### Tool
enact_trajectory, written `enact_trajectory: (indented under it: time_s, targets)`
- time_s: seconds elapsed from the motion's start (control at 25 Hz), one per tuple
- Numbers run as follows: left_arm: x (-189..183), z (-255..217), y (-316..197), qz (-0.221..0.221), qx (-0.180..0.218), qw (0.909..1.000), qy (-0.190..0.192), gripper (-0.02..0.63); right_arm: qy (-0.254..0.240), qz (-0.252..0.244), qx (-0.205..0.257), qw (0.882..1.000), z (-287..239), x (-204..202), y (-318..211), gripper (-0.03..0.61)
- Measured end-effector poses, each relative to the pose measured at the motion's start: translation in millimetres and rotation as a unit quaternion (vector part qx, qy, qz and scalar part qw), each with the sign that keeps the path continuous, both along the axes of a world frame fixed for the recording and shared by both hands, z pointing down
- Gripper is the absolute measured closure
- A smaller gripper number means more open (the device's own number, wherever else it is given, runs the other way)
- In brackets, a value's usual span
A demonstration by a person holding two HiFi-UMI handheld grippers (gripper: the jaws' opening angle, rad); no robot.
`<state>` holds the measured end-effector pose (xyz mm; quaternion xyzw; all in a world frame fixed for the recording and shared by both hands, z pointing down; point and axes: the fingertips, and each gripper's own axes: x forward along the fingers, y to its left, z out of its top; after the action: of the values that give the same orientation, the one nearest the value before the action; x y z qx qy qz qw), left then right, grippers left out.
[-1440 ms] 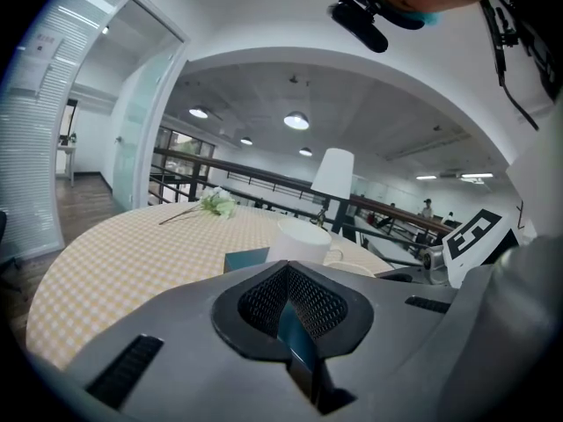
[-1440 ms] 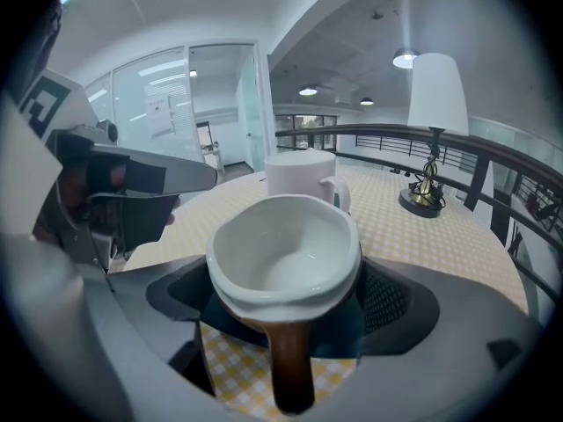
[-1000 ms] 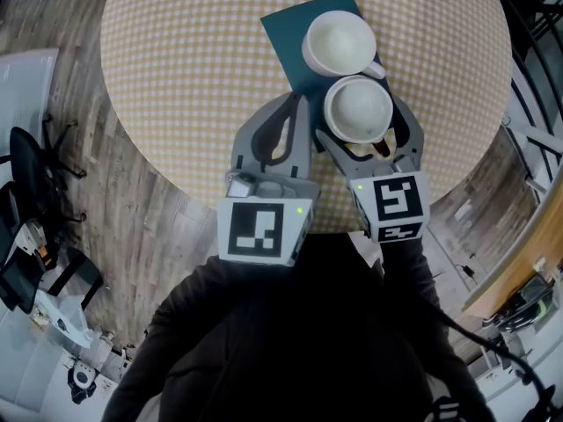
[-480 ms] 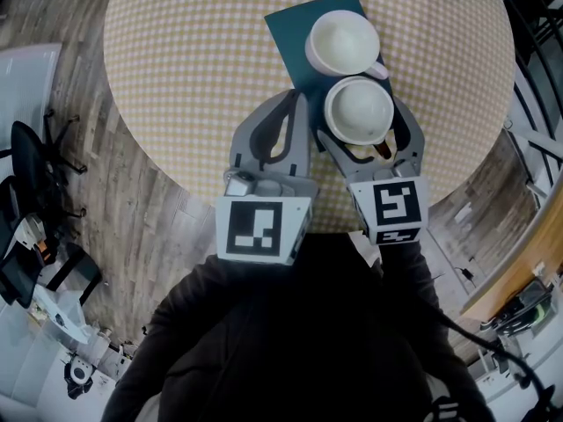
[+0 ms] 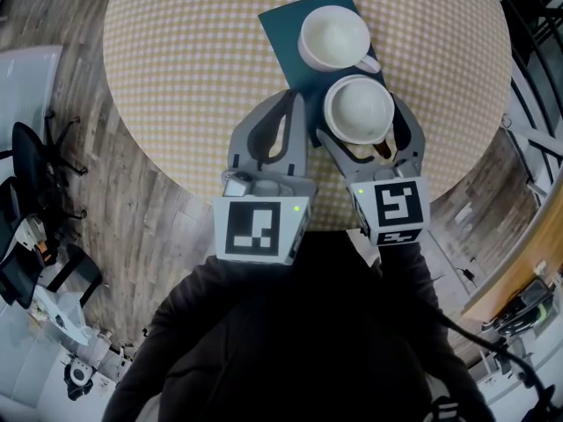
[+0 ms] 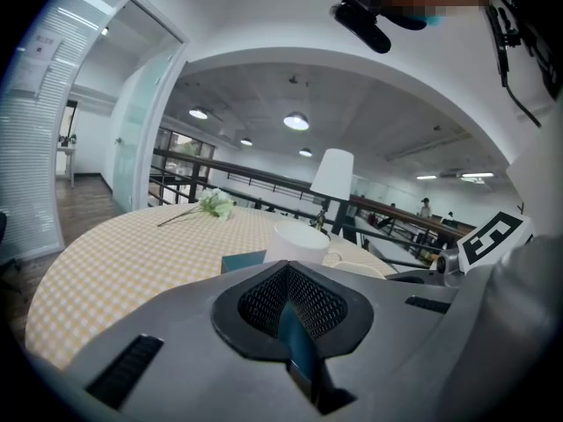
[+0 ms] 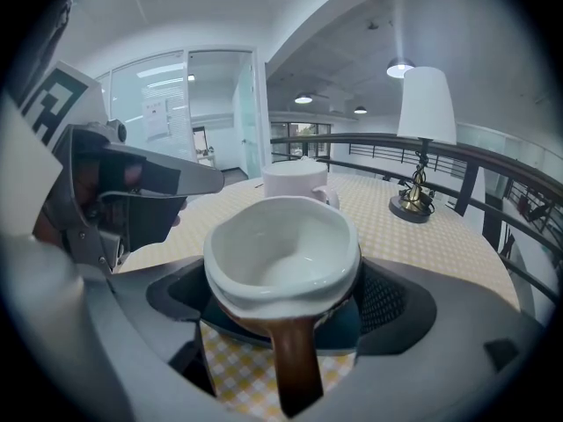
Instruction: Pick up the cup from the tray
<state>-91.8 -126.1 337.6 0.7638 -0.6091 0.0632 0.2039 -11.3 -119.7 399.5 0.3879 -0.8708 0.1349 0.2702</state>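
Note:
A teal tray (image 5: 283, 30) lies on the round checked table (image 5: 176, 69), with a white cup (image 5: 332, 38) standing on it. My left gripper (image 5: 296, 112) is shut on the tray's near edge; a teal sliver (image 6: 290, 328) shows between its pads. A second cup (image 5: 359, 110), white inside with a brown handle, hangs above the table's near edge just short of the tray, and my right gripper (image 5: 361, 123) is shut on it. In the right gripper view this cup (image 7: 281, 258) fills the jaws, with the tray cup (image 7: 295, 181) behind it.
A table lamp (image 7: 420, 139) stands at the table's far right, and a flower sprig (image 6: 214, 204) lies on the far side. A railing (image 7: 493, 161) runs beyond the table. Wooden floor (image 5: 53, 25) surrounds it, and an office chair (image 5: 31, 161) stands at the left.
The tray with its white cup has shifted slightly up and left in the head view, so a small gap now shows between it and the held cup. Both grippers stay in place.

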Motion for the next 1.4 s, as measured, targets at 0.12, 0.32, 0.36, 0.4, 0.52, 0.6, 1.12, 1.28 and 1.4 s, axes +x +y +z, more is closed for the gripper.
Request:
enact_trajectory:
  time_s: [0.12, 0.32, 0.36, 0.4, 0.52, 0.6, 1.12, 1.28, 1.4]
  targets:
    - [2.1, -1.7, 2.3, 0.002, 0.001, 1.0, -0.002, 0.611, -0.004, 0.002, 0.003, 1.0, -3.4, 1.0, 1.9, 0.135]
    - [10.1, -6.5, 4.4, 0.008, 0.004, 1.0, -0.001, 0.611, -0.007, 0.008, 0.008, 1.0, -9.9, 8.5, 4.1, 0.135]
    - [12.6, -6.7, 4.6, 0.01, 0.004, 0.9999, -0.002, 0.611, -0.008, 0.011, 0.009, 1.0, -10.6, 11.0, 4.1, 0.135]
    - [14.8, -6.8, 4.6, 0.013, 0.005, 0.9999, -0.002, 0.611, -0.008, 0.013, 0.01, 1.0, -11.2, 13.1, 4.1, 0.135]
    - [21.1, -7.7, 5.3, 0.021, 0.005, 0.9998, 0.0, 0.611, -0.007, 0.021, 0.011, 1.0, -12.7, 20.0, 5.3, 0.135]
    - [28.7, -7.9, 6.3, 0.026, 0.005, 0.9996, 0.0, 0.611, -0.001, 0.028, 0.006, 1.0, -10.9, 29.7, 8.5, 0.135]
    - [86.0, -3.2, 8.4, 0.067, 0.006, 0.9977, -0.002, 0.611, -0.003, 0.081, 0.007, 0.997, -4.8, 95.4, 22.5, 0.135]
    - [99.1, -1.7, 10.9, 0.079, 0.004, 0.9969, -0.004, 0.611, -0.006, 0.092, 0.002, 0.996, -4.0, 106.9, 26.4, 0.135]
    - [108.7, 0.9, 11.9, 0.086, 0.002, 0.9962, -0.005, 0.611, -0.008, 0.098, 0.003, 0.995, -2.5, 114.4, 28.5, 0.135]
